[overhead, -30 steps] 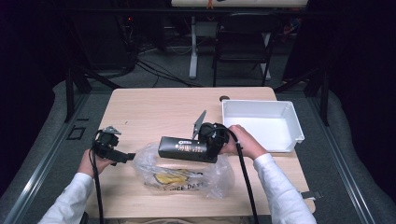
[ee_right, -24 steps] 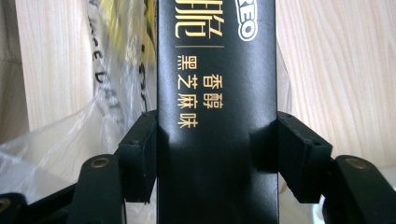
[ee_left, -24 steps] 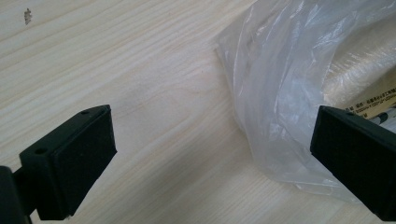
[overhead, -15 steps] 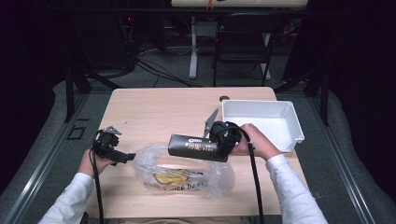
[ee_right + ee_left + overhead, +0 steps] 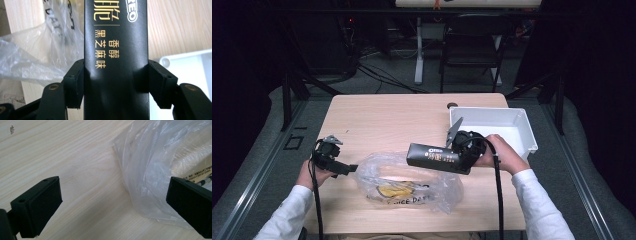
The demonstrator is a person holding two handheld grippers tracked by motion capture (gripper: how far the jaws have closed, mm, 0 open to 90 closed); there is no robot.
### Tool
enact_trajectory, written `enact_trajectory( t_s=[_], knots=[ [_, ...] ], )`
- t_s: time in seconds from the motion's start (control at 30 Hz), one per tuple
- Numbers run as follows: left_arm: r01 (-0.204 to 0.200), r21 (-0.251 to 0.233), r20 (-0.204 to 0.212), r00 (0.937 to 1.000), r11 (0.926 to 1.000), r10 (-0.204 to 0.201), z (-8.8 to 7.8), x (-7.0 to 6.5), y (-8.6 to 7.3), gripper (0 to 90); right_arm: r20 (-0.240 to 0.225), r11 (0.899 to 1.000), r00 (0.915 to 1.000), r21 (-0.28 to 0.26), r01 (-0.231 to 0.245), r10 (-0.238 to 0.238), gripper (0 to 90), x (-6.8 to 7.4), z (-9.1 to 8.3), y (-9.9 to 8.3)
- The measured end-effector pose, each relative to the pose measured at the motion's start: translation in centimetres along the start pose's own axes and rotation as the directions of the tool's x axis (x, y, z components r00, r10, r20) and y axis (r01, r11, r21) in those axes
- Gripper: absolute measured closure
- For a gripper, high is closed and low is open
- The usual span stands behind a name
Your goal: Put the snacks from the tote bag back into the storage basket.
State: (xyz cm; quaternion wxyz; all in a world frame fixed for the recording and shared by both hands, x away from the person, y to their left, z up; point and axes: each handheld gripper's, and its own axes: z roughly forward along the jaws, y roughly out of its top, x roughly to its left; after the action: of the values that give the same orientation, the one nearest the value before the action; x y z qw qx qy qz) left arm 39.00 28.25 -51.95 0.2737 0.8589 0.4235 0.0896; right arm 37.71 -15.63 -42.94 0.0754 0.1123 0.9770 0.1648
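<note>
Count: two grippers, one box, one bag, one bin, one table.

Right gripper [image 5: 116,82]: jaws clamped on the box [image 5: 116,50], one pad pressed flat on each long side face, near one end of it. The box runs straight out from between the fingers [image 5: 73,82], away from the camera. In the high view the right gripper [image 5: 460,156] holds the box [image 5: 432,157] clear of the table [image 5: 382,115], lying roughly level, its free end toward the left gripper.

Box: long, narrow, rectangular carton, glossy black. Gold characters run down the face between the pads; part of a white and gold logo sits farther out along it. No dents visible.

Left gripper [image 5: 117,205]: jaws wide apart, nothing pressed between them. One pad sits over bare wood; the other lies at the bag's edge [image 5: 155,170]. Whether that pad touches the film, I cannot tell. In the high view the left gripper [image 5: 349,168] sits low at the bag's rim.

Bag [image 5: 412,182]: one, clear crumpled plastic, lying on the table below the held box; something yellow and black handwriting show through it.

Bin [image 5: 526,134]: one, white, rectangular, open-topped, just behind the right fingers, a corner [image 5: 190,67] showing beside one pad.
</note>
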Motion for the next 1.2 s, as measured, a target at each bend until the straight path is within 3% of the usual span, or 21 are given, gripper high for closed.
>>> enact_trajectory(
  t_s=[0.53,0.9,1.2],
  knots=[
    [-0.001,0.008,0.008,1.0,1.0,0.0,0.2,-0.1,0.0,0.0,0.034,0.999,0.9985,0.028,-0.045,0.044,37.7,-0.7,-1.2,-4.0],
    [0.001,0.009,0.009,1.0,1.0,-0.001,0.3,0.0,0.0,0.0,0.062,0.998,0.9963,0.018,-0.06,0.059,37.7,-2.3,-2.5,-6.8],
    [0.001,0.012,0.005,1.0,0.9999,-0.001,0.3,0.0,0.0,0.0,0.089,0.995,0.9911,0.003,-0.099,0.099,37.7,-4.0,-3.7,-9.1]
  ],
)
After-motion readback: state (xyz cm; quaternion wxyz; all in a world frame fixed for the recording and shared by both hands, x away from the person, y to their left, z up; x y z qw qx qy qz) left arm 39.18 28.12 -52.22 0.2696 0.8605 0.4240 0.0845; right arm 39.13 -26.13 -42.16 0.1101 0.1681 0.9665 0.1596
